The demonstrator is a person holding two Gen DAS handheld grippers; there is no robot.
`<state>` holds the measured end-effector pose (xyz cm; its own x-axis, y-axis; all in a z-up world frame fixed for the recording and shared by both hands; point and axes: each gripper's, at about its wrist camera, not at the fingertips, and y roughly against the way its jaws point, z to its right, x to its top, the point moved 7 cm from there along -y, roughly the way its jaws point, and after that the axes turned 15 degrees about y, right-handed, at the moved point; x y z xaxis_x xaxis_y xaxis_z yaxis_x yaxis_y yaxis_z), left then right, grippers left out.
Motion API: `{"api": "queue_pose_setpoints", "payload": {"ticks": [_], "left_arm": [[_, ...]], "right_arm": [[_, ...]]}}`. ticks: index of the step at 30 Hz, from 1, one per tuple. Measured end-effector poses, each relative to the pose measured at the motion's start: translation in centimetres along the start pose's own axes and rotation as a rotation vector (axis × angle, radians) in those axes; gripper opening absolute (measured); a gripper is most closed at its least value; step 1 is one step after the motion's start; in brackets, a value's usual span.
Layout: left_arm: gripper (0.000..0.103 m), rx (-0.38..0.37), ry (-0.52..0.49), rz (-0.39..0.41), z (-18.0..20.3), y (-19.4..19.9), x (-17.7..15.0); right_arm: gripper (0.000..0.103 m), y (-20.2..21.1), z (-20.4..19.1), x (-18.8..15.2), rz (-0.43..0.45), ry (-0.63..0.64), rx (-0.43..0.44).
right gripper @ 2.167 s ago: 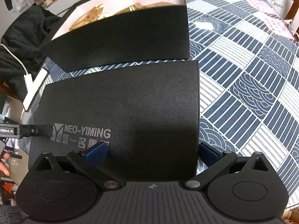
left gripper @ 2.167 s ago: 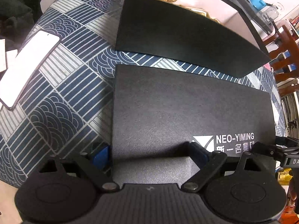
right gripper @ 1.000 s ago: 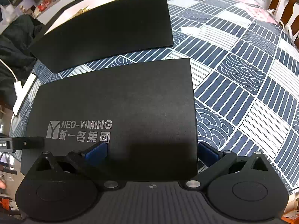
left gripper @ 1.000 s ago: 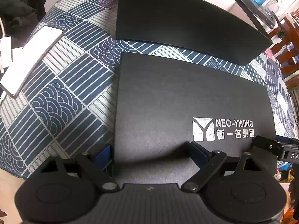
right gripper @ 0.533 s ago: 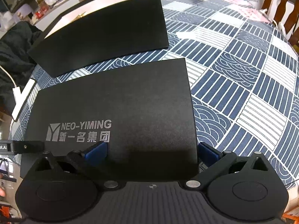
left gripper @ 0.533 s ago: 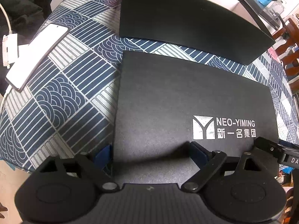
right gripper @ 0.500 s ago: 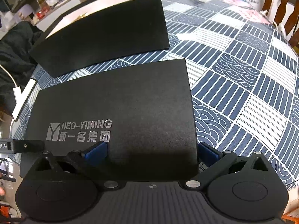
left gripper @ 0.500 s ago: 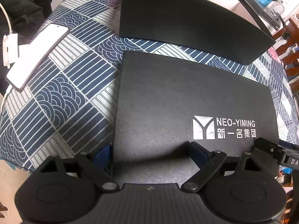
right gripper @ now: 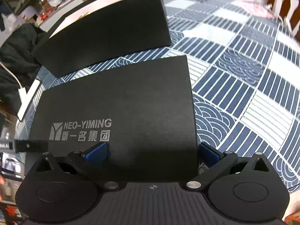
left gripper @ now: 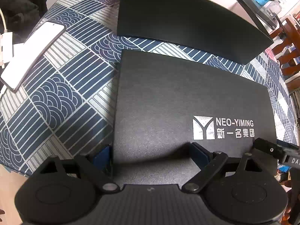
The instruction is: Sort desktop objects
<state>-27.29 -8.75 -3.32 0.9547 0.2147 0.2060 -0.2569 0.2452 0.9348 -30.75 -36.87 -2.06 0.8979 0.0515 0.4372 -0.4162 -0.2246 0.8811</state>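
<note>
- Two claws straddle one black lid (left gripper: 187,97) by its near corners, one at each end of the near edge.
- The left claw (left gripper: 150,154) is spread wide: its outer blue pad (left gripper: 102,156) sits just off the lid's left edge, the inner pad (left gripper: 199,154) over the top face. Whether either pad presses on the lid cannot be told.
- The right claw (right gripper: 152,152) is spread the same way: one blue pad (right gripper: 97,151) over the top near the silver logo (right gripper: 80,129), the other (right gripper: 208,153) just beside the right edge. Contact cannot be told here either.
- The lid lies flat, logo up, near the front of the surface (left gripper: 61,86), which wears a blue and white patterned cloth.
- Just behind it, apart by a strip of cloth, stands the open black box (left gripper: 183,26) with a pale inner wall.
- A white phone (left gripper: 31,54) lies well to the left, near the surface's edge.
- Wooden chairs (left gripper: 286,43) stand beyond the far right.
</note>
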Motion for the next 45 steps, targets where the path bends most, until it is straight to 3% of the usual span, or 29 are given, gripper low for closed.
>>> {"api": "queue_pose_setpoints", "payload": {"ticks": [3,12,20,24,36,45], "left_arm": [[0.103,-0.012,-0.006,0.019,-0.1,0.1,-0.2],[0.103,-0.044,0.018,0.109,-0.5,0.5,-0.7],[0.103,0.002,0.048,0.073,0.0,0.3,-0.1],[0.103,0.012,0.046,0.046,0.4,0.4,-0.2],[0.103,0.034,0.030,0.079,2.0,2.8,0.5],[0.103,0.024,0.026,0.073,2.6,0.7,0.0]], "right_arm": [[0.103,-0.3,0.6,0.1,-0.016,-0.049,0.026],[0.103,-0.4,0.5,0.4,-0.015,-0.015,0.038],[0.103,-0.7,0.3,0.9,-0.069,0.017,0.055],[0.103,-0.2,-0.3,1.3,-0.080,0.078,0.022],[0.103,2.2,0.2,2.1,-0.060,0.116,0.081],[0.103,0.6,1.7,1.6,-0.091,0.136,0.072]]}}
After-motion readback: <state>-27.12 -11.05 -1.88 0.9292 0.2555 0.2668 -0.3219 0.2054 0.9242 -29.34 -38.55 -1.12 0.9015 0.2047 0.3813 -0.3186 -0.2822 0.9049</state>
